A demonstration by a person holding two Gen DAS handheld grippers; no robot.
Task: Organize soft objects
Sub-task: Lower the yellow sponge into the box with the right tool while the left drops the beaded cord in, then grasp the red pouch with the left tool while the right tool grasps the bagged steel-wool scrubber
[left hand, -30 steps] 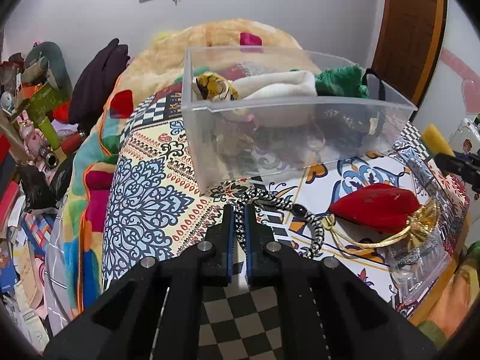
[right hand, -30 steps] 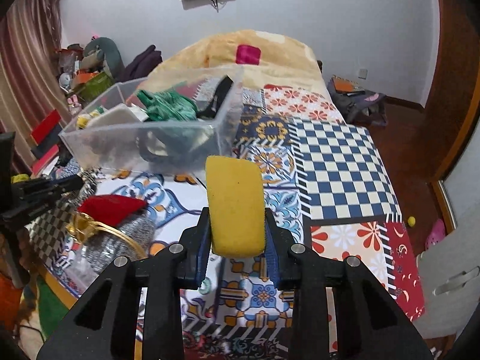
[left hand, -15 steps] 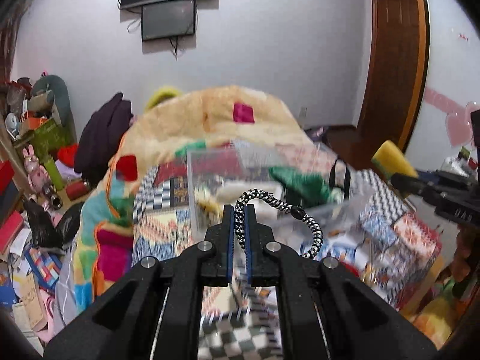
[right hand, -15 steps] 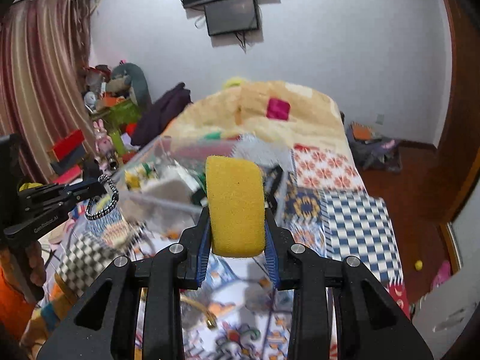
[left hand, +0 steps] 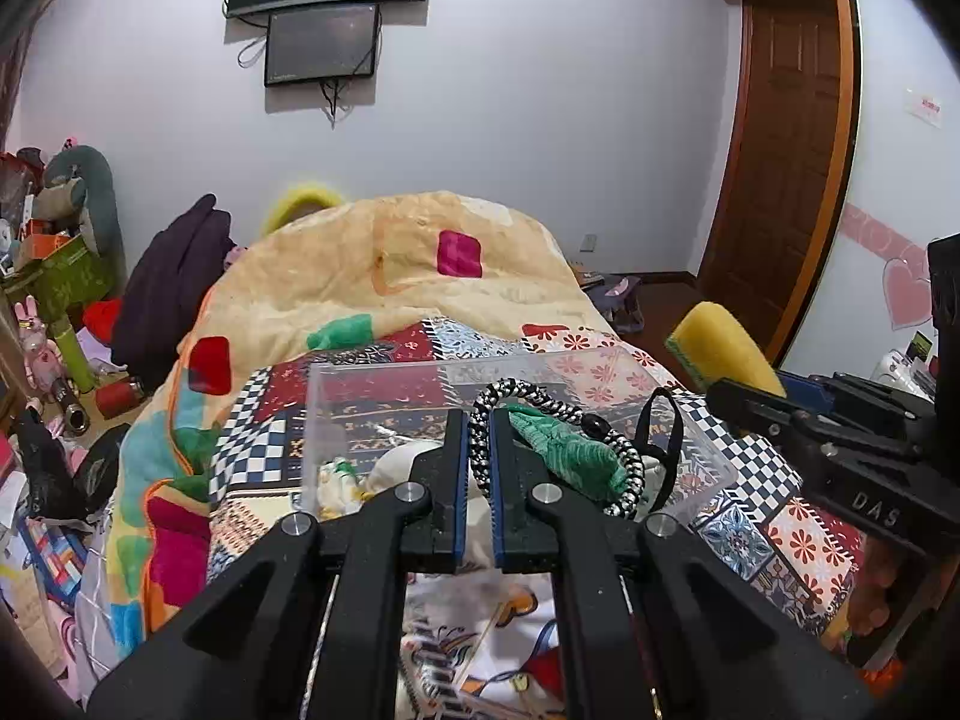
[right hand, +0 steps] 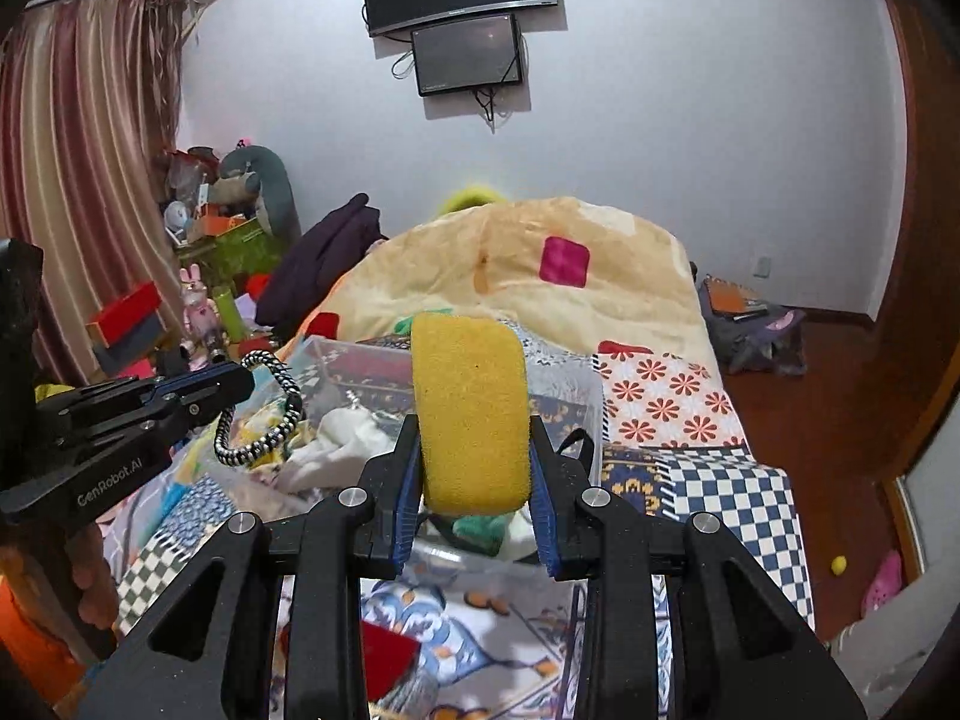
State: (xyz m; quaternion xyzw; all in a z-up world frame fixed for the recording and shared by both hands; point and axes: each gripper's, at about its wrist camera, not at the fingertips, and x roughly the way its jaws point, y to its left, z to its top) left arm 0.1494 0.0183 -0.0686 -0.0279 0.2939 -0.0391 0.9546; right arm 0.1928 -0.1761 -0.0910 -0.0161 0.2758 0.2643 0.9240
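My left gripper (left hand: pixel 479 420) is shut on a black-and-white braided cord loop (left hand: pixel 564 414) and holds it in the air above the clear plastic bin (left hand: pixel 372 367); the cord also shows in the right wrist view (right hand: pixel 267 414). My right gripper (right hand: pixel 474 438) is shut on a yellow sponge (right hand: pixel 471 414) and holds it just before the bin's near right rim (right hand: pixel 570 390); the sponge also shows in the left wrist view (left hand: pixel 720 351). The bin holds a green cloth (left hand: pixel 561 441), a white cloth (right hand: pixel 342 438) and a black strap (left hand: pixel 660 420).
The bin stands on a patterned bedspread (left hand: pixel 780 516). A beige quilt (left hand: pixel 390 264) is heaped behind it. A red pouch (right hand: pixel 384 654) lies on the bed below my right gripper. Toys and boxes (left hand: pixel 54 276) crowd the left; a wooden door (left hand: pixel 780 150) is on the right.
Both grippers have risen from near the bedspread and moved toward the bin. The cord left the bed and now hangs above the bin. The sponge stays gripped.
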